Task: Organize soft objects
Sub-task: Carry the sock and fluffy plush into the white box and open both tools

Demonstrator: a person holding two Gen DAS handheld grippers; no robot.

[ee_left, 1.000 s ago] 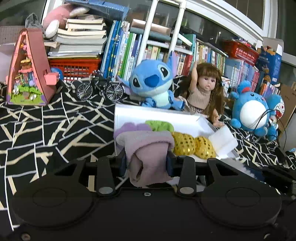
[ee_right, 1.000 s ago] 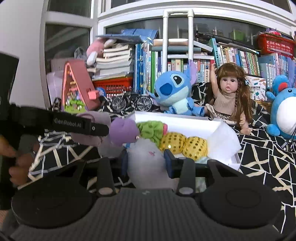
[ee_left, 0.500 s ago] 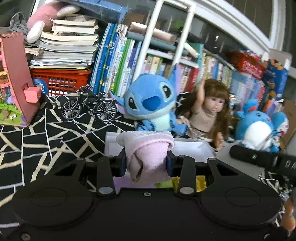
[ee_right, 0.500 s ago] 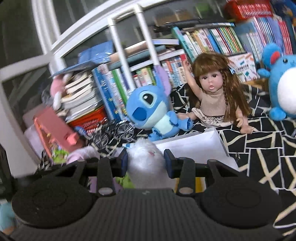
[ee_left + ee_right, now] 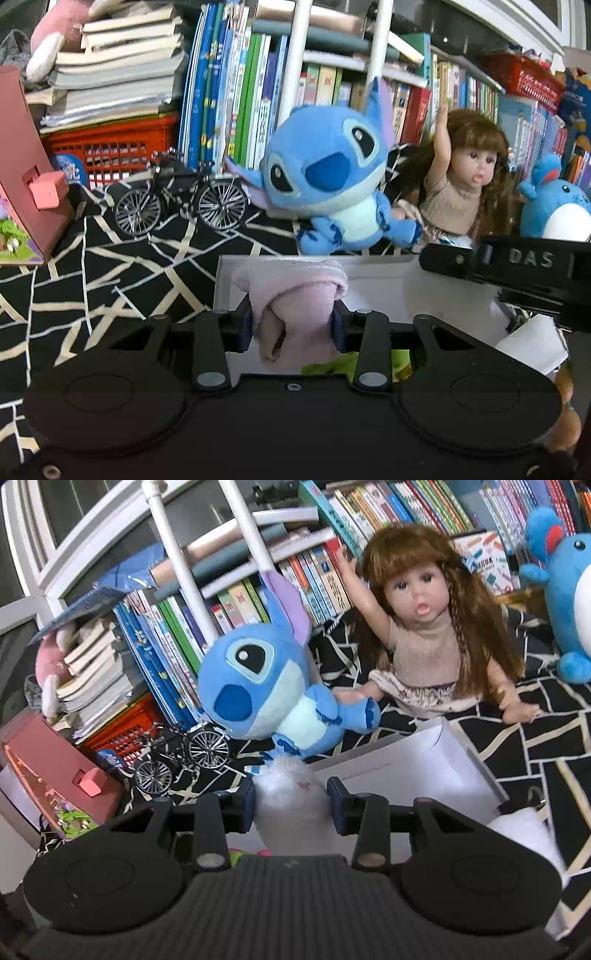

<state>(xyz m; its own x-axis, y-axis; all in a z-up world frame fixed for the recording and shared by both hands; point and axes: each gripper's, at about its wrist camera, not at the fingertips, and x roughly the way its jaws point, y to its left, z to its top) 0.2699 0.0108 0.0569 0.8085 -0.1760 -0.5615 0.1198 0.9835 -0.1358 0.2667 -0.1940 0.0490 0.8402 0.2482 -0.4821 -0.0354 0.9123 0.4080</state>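
My left gripper (image 5: pixel 291 325) is shut on a rolled pink sock (image 5: pixel 291 299) and holds it over the near left part of the white box (image 5: pixel 380 288). My right gripper (image 5: pixel 291 801) is shut on a fluffy white sock (image 5: pixel 291 797) over the same box (image 5: pixel 406 771). The right gripper's black body also shows in the left wrist view (image 5: pixel 517 266), with the white sock below it. A green soft item (image 5: pixel 325 365) lies in the box under the left gripper, mostly hidden.
Behind the box stand a blue Stitch plush (image 5: pixel 332 177), a doll (image 5: pixel 465 181), a blue round plush (image 5: pixel 554 210), a model bicycle (image 5: pixel 177 199) and a pink toy house (image 5: pixel 26 177). Books and red baskets line the back. A black patterned cloth (image 5: pixel 92 273) covers the table.
Both grippers moved forward and down over the box, each still holding its sock. The gold and green items in the box have slipped out of view beneath the grippers.
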